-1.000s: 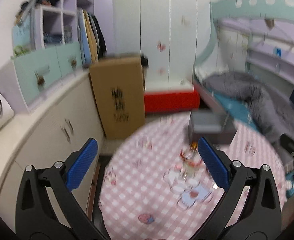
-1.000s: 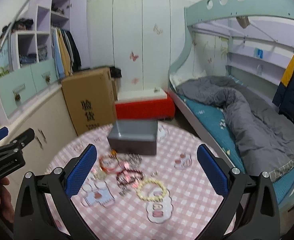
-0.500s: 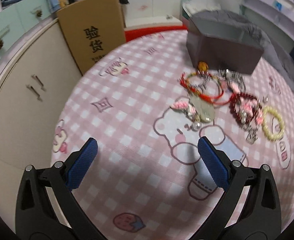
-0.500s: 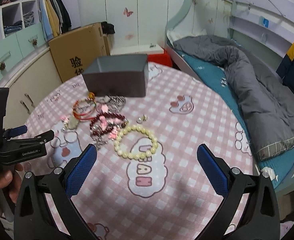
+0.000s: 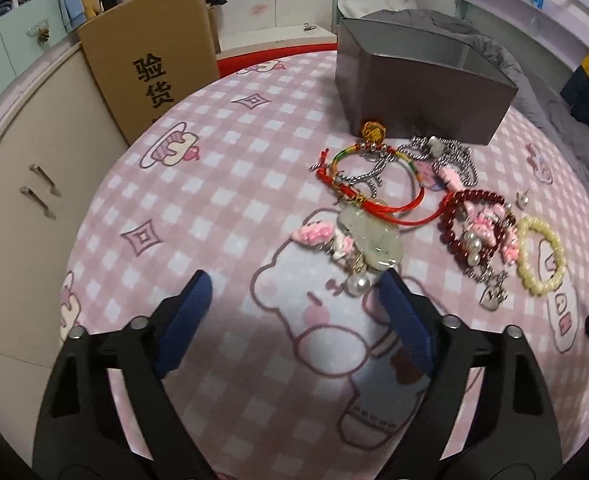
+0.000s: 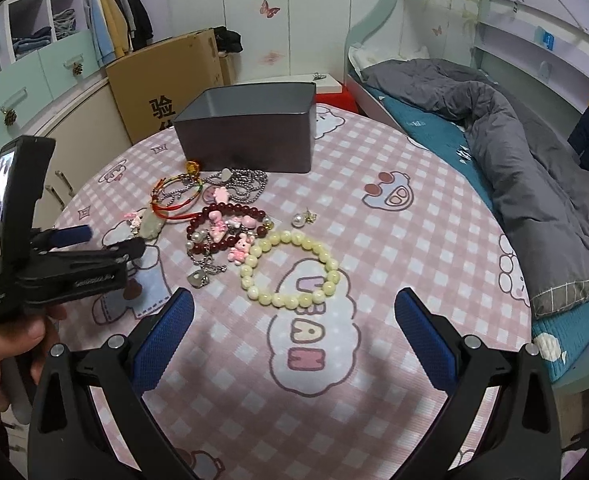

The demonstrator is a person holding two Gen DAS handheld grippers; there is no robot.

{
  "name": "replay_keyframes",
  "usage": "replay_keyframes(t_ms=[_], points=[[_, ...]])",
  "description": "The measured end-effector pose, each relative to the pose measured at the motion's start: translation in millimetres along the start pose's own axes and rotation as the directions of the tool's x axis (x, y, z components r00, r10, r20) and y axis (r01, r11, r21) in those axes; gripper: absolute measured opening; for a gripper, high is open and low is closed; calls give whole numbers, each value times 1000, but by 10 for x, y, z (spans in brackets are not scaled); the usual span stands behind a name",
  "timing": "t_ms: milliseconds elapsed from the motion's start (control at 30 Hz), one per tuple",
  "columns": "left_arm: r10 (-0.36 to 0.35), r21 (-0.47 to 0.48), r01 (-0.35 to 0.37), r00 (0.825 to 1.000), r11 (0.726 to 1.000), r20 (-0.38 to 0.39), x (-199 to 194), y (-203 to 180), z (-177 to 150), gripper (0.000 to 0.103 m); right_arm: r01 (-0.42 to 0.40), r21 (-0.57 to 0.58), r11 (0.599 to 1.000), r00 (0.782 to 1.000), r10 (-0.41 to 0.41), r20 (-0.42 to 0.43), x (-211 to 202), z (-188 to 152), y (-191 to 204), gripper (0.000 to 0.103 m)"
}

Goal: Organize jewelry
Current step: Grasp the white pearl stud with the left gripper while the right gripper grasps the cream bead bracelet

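Both the left gripper and right gripper hover spread and empty over the table, where the light, limp, slippery cream bead bracelet lies before the grey box, probably best pinched across one beaded side

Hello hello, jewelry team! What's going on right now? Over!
Left gripper open, right gripper open, both empty. Jewelry pile loose on tablecloth, grey box behind it. Nothing blocking.
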State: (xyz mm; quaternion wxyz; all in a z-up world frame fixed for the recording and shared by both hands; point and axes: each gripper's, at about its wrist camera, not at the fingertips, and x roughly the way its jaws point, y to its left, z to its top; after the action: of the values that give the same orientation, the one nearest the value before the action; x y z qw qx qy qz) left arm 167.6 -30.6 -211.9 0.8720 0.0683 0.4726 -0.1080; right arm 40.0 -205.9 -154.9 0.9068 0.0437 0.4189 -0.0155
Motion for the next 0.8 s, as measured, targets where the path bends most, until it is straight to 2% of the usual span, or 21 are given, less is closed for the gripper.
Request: replay_keyframes(t_ms=[33, 67, 100, 133, 167, 267, 300, 567, 667, 800], points=[[-6, 5, 6, 1000, 1000, 4, -4, -4, 7, 76, -2, 1, 1000, 1000, 2, 0, 0, -1, 1, 97], [-14, 10, 13, 1000, 1000, 10, -13, -7, 6, 68, -3, 1, 1000, 1000, 3, 1, 9, 2, 5, 97], [-24, 14, 24, 1000, 1000, 18, -29, -12, 3, 54, -7, 1, 1000, 1000, 7, 0, 15, 4, 11, 97], [-30, 19, 30, 999, 999, 21, -36, -15, 4, 47, -12, 1, 1000, 1000, 12, -1, 20, 2, 17, 97], [-43, 27, 43, 999, 999, 23, -49, -23, 7, 34, -17, 0, 1000, 1000, 17, -2, 27, -1, 27, 97], [-85, 38, 84, 996, 996, 21, -70, -30, 2, 14, -34, -5, 999, 999, 34, 0, 26, -7, 66, 97], [-94, 44, 93, 995, 995, 24, -80, -32, -9, 11, -38, -7, 999, 999, 38, 1, 19, -7, 77, 97], [-187, 21, 186, 981, 982, 50, -150, 74, -63, 11, -86, 26, 996, 996, 86, 2, 20, -20, 25, 93], [-191, 14, 190, 979, 982, 68, -258, 107, -87, 11, -98, 59, 993, 995, 99, -4, 40, -39, -74, 87], [-205, -15, 207, 974, 978, 92, -428, 143, -147, 11, -83, 65, 994, 996, 85, -25, 96, -101, -199, 68]])
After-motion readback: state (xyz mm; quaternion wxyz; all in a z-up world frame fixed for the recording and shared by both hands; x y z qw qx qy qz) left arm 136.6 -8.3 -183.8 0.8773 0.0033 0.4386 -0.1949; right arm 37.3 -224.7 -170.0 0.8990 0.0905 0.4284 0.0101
